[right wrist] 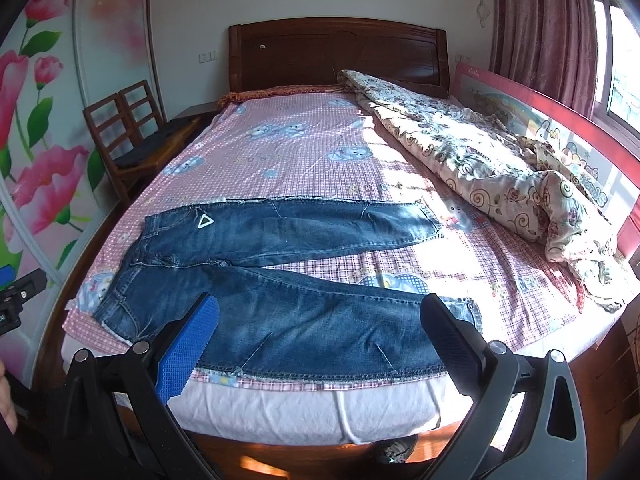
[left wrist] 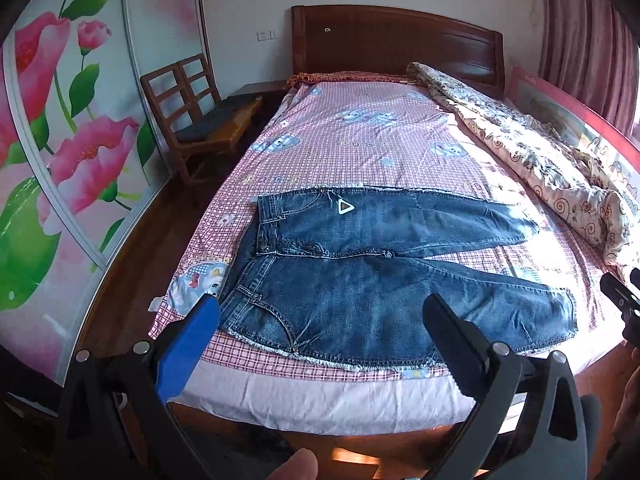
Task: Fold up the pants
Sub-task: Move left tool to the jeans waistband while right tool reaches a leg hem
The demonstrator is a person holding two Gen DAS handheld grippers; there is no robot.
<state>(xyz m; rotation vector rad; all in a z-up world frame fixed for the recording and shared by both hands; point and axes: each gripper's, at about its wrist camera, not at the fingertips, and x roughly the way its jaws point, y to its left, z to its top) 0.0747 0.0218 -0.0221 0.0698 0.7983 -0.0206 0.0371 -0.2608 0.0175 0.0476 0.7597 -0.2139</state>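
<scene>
Item: left gripper [left wrist: 320,312], jaws spread wide, holding nothing; we hold it off the foot edge of the bed [left wrist: 320,400], facing the headboard.

Item: right gripper [right wrist: 320,312], likewise spread and empty, at the same edge further right (its tip shows at the right margin of the left view).

Item: jeans [left wrist: 360,300], laid flat and unfolded on the checked sheet [left wrist: 360,128], just ahead of both tools. Long axis runs crosswise to our line of sight: waistband left, hems right, the two legs parted in a narrow V.

Relation: the left gripper faces the waistband end [left wrist: 256,280], the right faces the near leg's hem end [right wrist: 464,308]. We judge the near leg is to go over the far leg [right wrist: 320,224], each tool taking its own end.

Item: floral quilt [right wrist: 500,168], bunched along the right side, apart from the jeans.
</scene>
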